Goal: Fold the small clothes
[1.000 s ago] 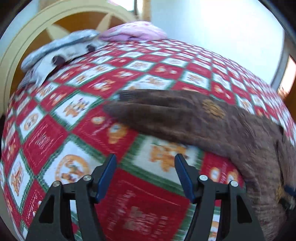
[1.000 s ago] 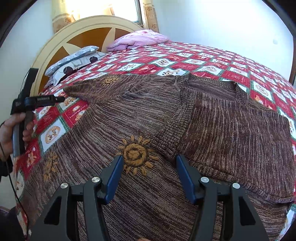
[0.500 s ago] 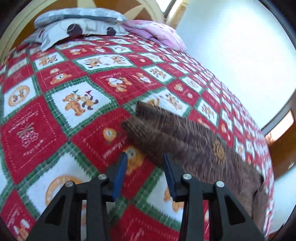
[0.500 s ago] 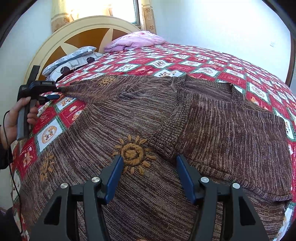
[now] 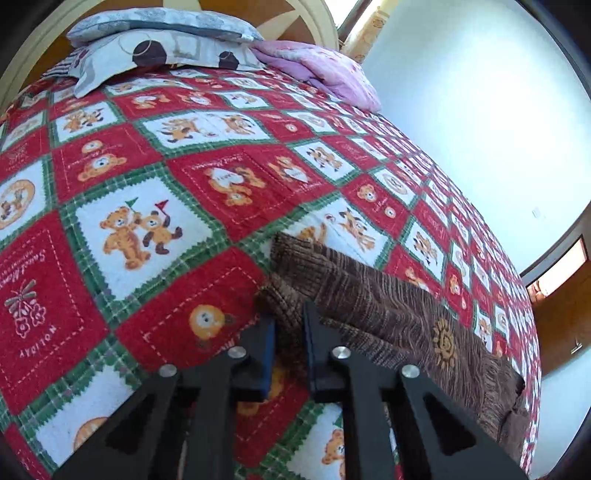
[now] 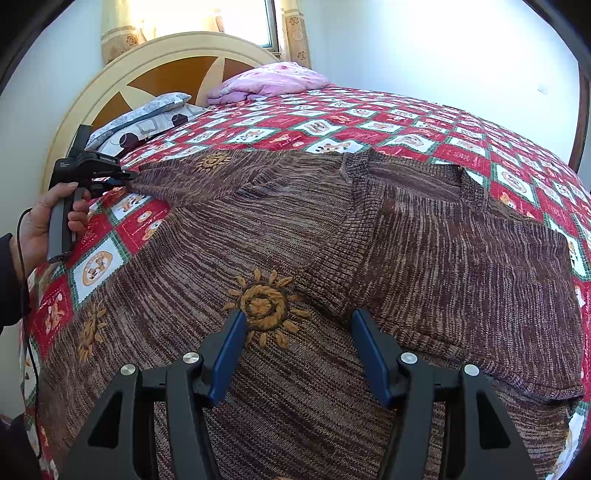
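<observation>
Sweater [image 6: 332, 258], brown knit with orange sun motifs, lies spread flat over the quilt [image 6: 406, 122] on the bed, its neck opening toward the far side and one sleeve [image 6: 192, 177] stretched out to the left.

Nearest in the right wrist view, the right gripper [image 6: 297, 347] hangs just above the sweater's lower front, its blue-padded fingers wide apart and holding nothing; one embroidered sun [image 6: 264, 306] sits between them. Left of that, the person's left hand [image 6: 44, 221] holds the left gripper [image 6: 123, 176] by its handle at the end of the sleeve. A small line of print runs along that gripper's top, too small to read.

In the left wrist view, the left gripper [image 5: 288, 332] has its fingers drawn nearly together and pinched on the ribbed cuff [image 5: 280, 295] of the sleeve [image 5: 388, 314], which runs away to the right across the quilt [image 5: 221, 177]. The quilt is red and white squares edged in green, with teddy bears; one red square near the left reads "HOLIDAY", seen upside down, and other squares carry script too blurred to make out.

Farther off, a grey patterned pillow [image 5: 159, 48] and a pink blanket [image 5: 317, 70] lie at the head of the bed, against a cream and orange headboard [image 6: 177, 62]. Behind it is a bright curtained window [image 6: 207, 18].
</observation>
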The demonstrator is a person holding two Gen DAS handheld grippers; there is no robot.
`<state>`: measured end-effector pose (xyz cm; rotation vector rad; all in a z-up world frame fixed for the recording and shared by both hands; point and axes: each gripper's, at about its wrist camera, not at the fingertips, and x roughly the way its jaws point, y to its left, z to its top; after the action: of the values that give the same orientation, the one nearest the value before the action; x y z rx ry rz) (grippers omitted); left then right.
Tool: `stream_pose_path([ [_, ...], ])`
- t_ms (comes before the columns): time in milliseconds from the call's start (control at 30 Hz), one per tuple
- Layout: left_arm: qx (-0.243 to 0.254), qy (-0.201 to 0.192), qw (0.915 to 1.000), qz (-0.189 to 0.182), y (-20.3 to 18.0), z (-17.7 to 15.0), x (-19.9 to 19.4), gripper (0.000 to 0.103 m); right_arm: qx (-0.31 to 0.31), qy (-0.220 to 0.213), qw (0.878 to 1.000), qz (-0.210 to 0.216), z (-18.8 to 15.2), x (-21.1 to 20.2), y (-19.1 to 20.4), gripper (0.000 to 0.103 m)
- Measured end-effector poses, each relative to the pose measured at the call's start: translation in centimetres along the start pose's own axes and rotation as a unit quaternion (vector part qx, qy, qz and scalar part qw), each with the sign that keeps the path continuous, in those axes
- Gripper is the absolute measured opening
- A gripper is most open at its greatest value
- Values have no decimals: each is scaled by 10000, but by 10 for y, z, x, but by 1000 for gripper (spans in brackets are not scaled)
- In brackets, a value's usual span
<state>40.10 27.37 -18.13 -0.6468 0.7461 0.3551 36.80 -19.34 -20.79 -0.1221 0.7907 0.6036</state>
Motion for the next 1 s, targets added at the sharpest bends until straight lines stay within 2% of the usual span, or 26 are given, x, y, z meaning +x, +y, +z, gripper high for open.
stream_pose_path([
  [133, 177, -102, 9998, 33, -4, -3, -8, 12, -1, -5, 10000, -19, 0, 0, 0, 61],
  [400, -52, -175, 9995, -272, -13, 7, -27, 11, 76, -34, 10000, 46, 0, -1, -3, 61],
  [567, 184, -319, 9967, -726, -55, 8, -56, 11, 312, -106, 9993, 201, 0, -2, -11, 61],
  [767, 619, -232, 9900, -1247, -121, -3, -79, 11, 844, -405, 9947, 435, -3, -13, -29, 61],
  [900, 812, -168, 9843, -1559, -164, -14, -92, 11, 1809, -993, 9764, 638, -12, -31, -63, 61],
  [1000, 951, -93, 9793, -1785, -195, -28, -99, 11, 2480, -1534, 9542, 674, -23, -47, -85, 73],
])
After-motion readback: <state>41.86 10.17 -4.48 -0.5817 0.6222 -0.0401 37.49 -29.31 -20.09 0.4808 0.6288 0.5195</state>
